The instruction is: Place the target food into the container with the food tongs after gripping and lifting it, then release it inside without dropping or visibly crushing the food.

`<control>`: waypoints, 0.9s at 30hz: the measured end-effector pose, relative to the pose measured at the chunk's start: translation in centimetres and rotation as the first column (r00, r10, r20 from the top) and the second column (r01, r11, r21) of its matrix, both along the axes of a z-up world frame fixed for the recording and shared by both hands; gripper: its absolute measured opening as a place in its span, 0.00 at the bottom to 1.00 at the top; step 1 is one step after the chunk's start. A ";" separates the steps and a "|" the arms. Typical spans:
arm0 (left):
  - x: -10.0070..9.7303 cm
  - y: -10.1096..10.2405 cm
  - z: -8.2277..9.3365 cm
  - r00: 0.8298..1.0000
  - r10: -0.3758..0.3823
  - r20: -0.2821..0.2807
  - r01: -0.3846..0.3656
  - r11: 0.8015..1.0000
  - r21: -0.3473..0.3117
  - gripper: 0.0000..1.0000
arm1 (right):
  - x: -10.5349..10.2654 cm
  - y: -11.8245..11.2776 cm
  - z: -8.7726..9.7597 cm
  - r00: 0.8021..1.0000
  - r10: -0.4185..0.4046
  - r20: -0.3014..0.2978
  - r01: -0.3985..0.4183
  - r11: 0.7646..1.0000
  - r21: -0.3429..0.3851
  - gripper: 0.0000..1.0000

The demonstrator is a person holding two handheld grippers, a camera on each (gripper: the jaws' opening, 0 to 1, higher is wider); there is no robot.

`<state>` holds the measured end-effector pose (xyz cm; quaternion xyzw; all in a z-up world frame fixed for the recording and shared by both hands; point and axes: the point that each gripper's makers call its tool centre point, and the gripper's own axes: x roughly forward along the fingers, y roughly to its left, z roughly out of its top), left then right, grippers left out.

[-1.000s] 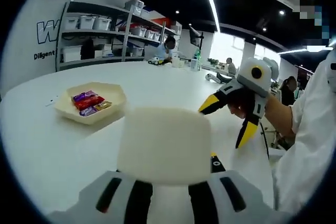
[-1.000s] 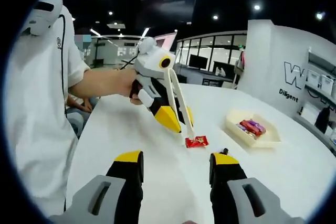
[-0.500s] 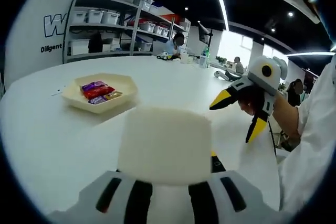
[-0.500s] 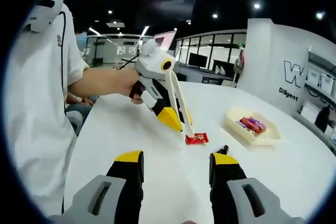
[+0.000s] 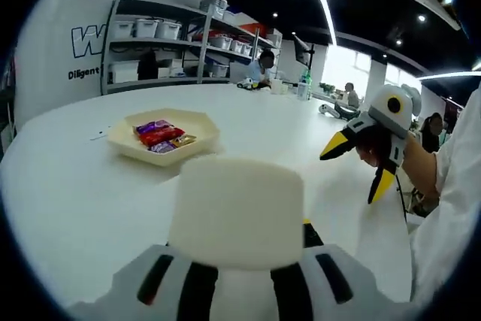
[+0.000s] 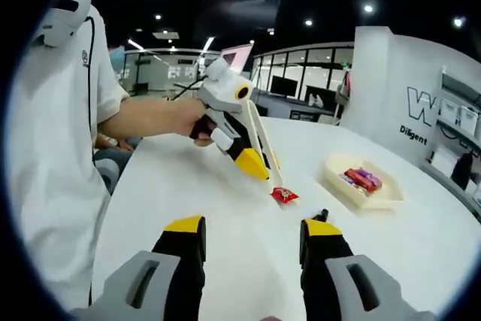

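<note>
My left gripper [image 6: 239, 134] is shut on the handle end of cream food tongs [image 6: 264, 148]. The tong tips pinch a red wrapped candy [image 6: 284, 195] low over the white table; whether it touches the table I cannot tell. In the left gripper view the tongs' blunt end [image 5: 237, 212] blocks the centre, above my left gripper [image 5: 237, 264]. The cream hexagonal tray [image 5: 197, 134] [image 6: 331, 174] holds several wrapped candies [image 5: 160, 137], a short way right of the red candy in the right gripper view. My right gripper [image 6: 254, 227] [image 5: 359, 167] is open and holds nothing.
The round white table [image 6: 225, 276] stretches all around. A person in a white shirt [image 6: 52, 148] holds both grippers at the table's edge. Shelves with bins [image 5: 158, 50] and seated people [image 5: 263, 73] are far behind the table.
The left gripper has tilted the tongs lower and carried the red candy slightly toward the tray. The right gripper's jaws stay as they were.
</note>
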<state>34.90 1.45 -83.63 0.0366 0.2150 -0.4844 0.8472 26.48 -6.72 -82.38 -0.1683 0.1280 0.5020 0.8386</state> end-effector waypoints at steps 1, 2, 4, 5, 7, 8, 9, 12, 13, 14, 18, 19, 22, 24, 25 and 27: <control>0.0 -0.1 0.1 1.000 -0.003 0.007 0.003 1.000 -0.002 0.23 | 0.0 0.0 0.0 1.000 0.000 0.000 0.000 1.000 0.000 0.46; 0.0 -0.3 0.2 1.000 -0.015 0.022 0.015 1.000 0.001 0.22 | 0.0 0.0 0.0 1.000 0.000 0.000 0.000 1.000 0.001 0.46; 0.2 -0.5 0.4 0.998 -0.030 0.057 0.029 0.999 0.023 0.22 | 0.0 0.0 0.0 1.000 0.001 -0.001 -0.001 1.000 0.000 0.46; 0.3 -0.6 0.3 0.996 -0.047 0.077 0.044 0.998 0.045 0.22 | 0.0 0.0 0.0 1.000 0.001 -0.001 -0.001 1.000 -0.001 0.46; 0.5 -0.8 0.3 0.994 -0.067 0.090 0.062 0.996 0.061 0.22 | 0.0 0.1 -0.1 1.000 0.002 -0.002 -0.002 1.000 -0.002 0.46; 0.5 -0.9 0.3 0.993 -0.071 0.093 0.065 0.996 0.067 0.22 | 0.0 0.0 -0.1 1.000 0.002 -0.002 -0.002 1.000 -0.003 0.46; 0.6 -0.9 0.3 0.992 -0.080 0.100 0.072 0.994 0.076 0.22 | 0.0 0.0 -0.1 1.000 0.002 -0.002 -0.002 1.000 -0.003 0.46; 0.8 -1.1 0.1 0.990 -0.101 0.102 0.092 0.991 0.094 0.22 | -0.1 0.0 -0.1 1.000 0.001 -0.002 -0.001 1.000 -0.001 0.46; 0.9 -1.1 0.0 0.989 -0.106 0.103 0.096 0.990 0.099 0.22 | -0.1 0.0 -0.1 1.000 0.001 -0.004 -0.001 1.000 -0.001 0.46; 1.1 -1.1 -0.2 0.989 -0.110 0.102 0.099 0.989 0.111 0.22 | -0.1 0.0 -0.1 1.000 0.000 -0.004 0.000 1.000 -0.002 0.46; 1.1 -1.3 -0.4 0.987 -0.128 0.093 0.117 0.986 0.115 0.22 | -0.1 -0.1 -0.1 1.000 0.000 -0.005 0.000 1.000 -0.002 0.46; 1.0 -1.4 -0.5 0.987 -0.136 0.084 0.126 0.985 0.116 0.23 | -0.1 0.0 -0.2 1.000 -0.001 -0.005 0.001 1.000 -0.002 0.46; 1.1 -1.5 -0.9 0.988 -0.141 0.068 0.132 0.984 0.123 0.23 | -0.1 0.0 -0.2 1.000 0.001 -0.006 -0.001 1.000 -0.003 0.46; 1.1 -1.5 -1.0 0.988 -0.144 0.062 0.136 0.983 0.122 0.23 | -0.1 0.0 -0.2 1.000 0.002 -0.008 -0.002 1.000 0.001 0.46; 1.1 -1.5 -1.0 0.988 -0.144 0.062 0.136 0.983 0.124 0.23 | -0.1 0.0 -0.2 1.000 0.001 -0.008 -0.001 1.000 0.001 0.46; 1.2 -1.5 -1.1 0.988 -0.145 0.058 0.137 0.982 0.127 0.23 | -0.1 0.0 -0.3 1.000 0.001 -0.009 -0.001 1.000 0.001 0.46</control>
